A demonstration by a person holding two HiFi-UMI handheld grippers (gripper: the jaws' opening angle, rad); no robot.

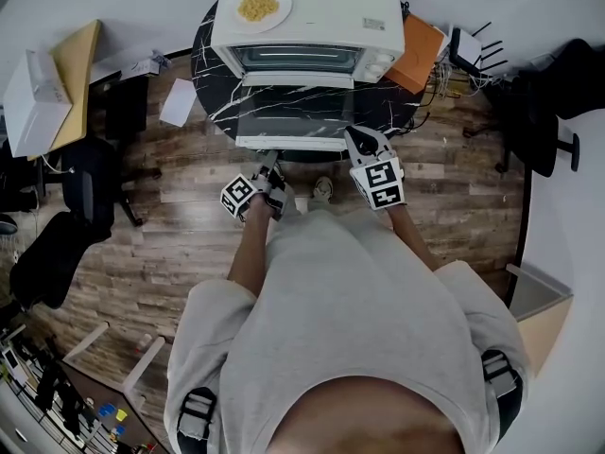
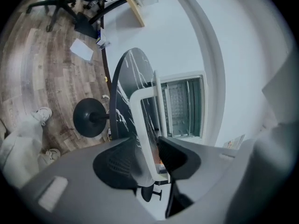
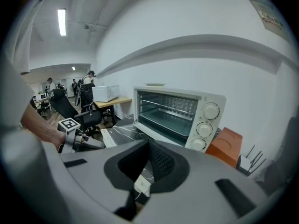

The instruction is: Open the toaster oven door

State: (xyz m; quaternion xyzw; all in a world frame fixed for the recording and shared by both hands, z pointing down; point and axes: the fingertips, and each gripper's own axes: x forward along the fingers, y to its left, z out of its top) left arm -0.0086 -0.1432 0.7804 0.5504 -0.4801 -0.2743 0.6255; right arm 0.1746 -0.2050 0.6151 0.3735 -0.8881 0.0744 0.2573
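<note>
The white toaster oven (image 1: 312, 17) stands on a round black marble table (image 1: 213, 74), its glass door (image 1: 293, 121) folded down flat toward me. My left gripper (image 1: 274, 165) is at the door's front edge. In the left gripper view the white door handle (image 2: 145, 125) runs between the parted jaws of that gripper (image 2: 148, 155), with a gap showing beside one pad. My right gripper (image 1: 362, 140) hovers at the door's right corner. In its own view the right gripper (image 3: 148, 146) has its jaws together on nothing, facing the open oven (image 3: 187, 111).
A plate of yellow food (image 1: 258, 6) sits on top of the oven. An orange box (image 1: 421, 50) and cables lie to its right. A desk with a white box (image 1: 33, 88), black chairs (image 1: 85, 187) and a sheet of paper (image 1: 178, 102) fill the left side.
</note>
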